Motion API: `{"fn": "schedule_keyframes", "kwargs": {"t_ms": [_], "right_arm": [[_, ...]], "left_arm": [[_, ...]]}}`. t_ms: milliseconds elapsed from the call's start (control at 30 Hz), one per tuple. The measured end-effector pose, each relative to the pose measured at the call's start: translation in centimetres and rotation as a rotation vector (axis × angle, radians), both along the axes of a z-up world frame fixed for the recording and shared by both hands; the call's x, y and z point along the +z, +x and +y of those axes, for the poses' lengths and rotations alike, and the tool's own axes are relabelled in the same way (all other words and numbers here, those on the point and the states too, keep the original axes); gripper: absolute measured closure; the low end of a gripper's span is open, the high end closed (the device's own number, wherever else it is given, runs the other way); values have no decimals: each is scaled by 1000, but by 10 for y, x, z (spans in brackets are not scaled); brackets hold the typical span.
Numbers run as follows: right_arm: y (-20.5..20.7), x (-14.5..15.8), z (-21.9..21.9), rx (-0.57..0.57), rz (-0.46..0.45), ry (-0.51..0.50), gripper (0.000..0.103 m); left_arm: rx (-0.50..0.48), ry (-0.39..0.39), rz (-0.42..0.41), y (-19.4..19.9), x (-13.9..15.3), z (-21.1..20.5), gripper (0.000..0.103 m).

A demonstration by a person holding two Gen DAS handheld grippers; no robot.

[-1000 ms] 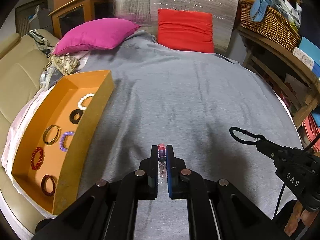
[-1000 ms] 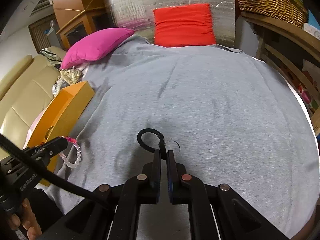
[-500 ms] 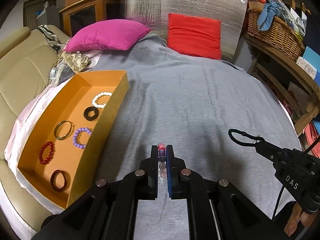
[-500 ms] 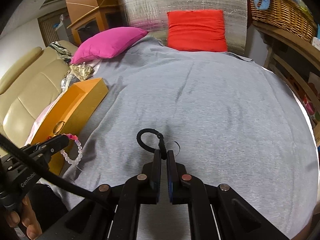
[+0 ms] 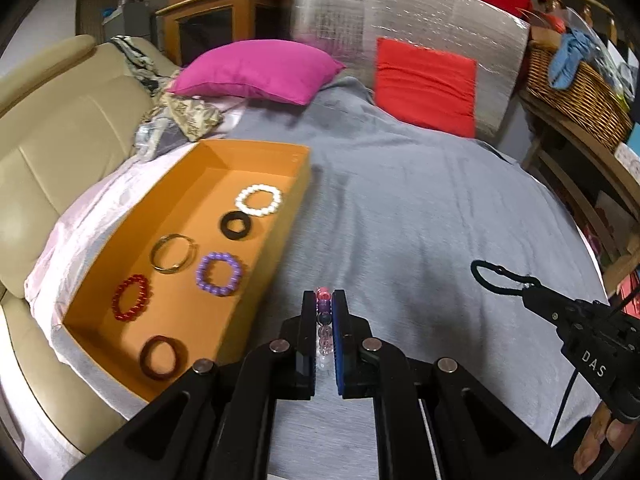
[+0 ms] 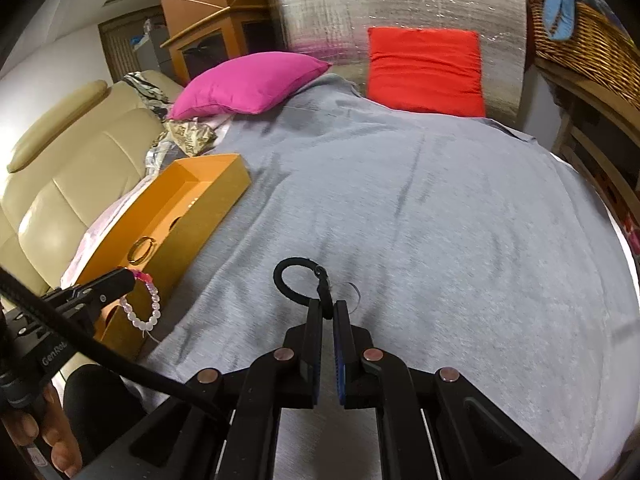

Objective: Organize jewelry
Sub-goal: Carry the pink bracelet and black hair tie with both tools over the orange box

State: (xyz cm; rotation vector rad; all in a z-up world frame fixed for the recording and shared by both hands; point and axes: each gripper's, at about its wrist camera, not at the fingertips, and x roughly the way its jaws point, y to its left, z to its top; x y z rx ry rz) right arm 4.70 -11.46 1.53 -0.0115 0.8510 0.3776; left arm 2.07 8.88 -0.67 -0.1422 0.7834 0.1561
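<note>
From the right wrist view, the near wall of the orange box (image 6: 188, 216) hides most of what lies inside; only a gold ring (image 6: 141, 249) and a sliver of something dark show over the rim. The left wrist view opens the box (image 5: 256, 240): six pieces lie on its floor, namely a red bead bracelet (image 5: 132, 297), a dark brown bangle (image 5: 162, 357), a gold bangle (image 5: 173, 253), a purple bead bracelet (image 5: 219, 274), a black ring (image 5: 236, 225) and a white bead bracelet (image 5: 259, 200).

The left gripper (image 5: 324, 314) pinches a pink-and-clear bead bracelet (image 5: 324, 320), seen edge-on there, so most of its loop is hidden between the fingers; the other camera shows it hanging free (image 6: 145, 305) just beside the box. To the right, over the grey blanket (image 6: 440, 220), the right gripper (image 6: 327, 312) is pressed onto a black cord loop (image 6: 298, 280); a thin clear loop beside it is hard to make out. One pink cushion (image 5: 256, 70) and one red cushion (image 5: 426, 88) lie at the far end.
</note>
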Motion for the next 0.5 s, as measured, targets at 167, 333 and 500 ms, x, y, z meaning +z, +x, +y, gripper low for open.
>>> {"fn": "schedule_keyframes", "kwargs": {"t_ms": [167,333,500], "right_arm": [[5,4,20,43,-6,-2,97],[11,7,41,79,-11,-6,97],[18,10,62,112,-16,-7,97]], "left_arm": [[40,-2,-4,0,2,20,96],[78,-3,-12,-1,5,39,96],[116,-7,-17,-2,7,60,96]]}}
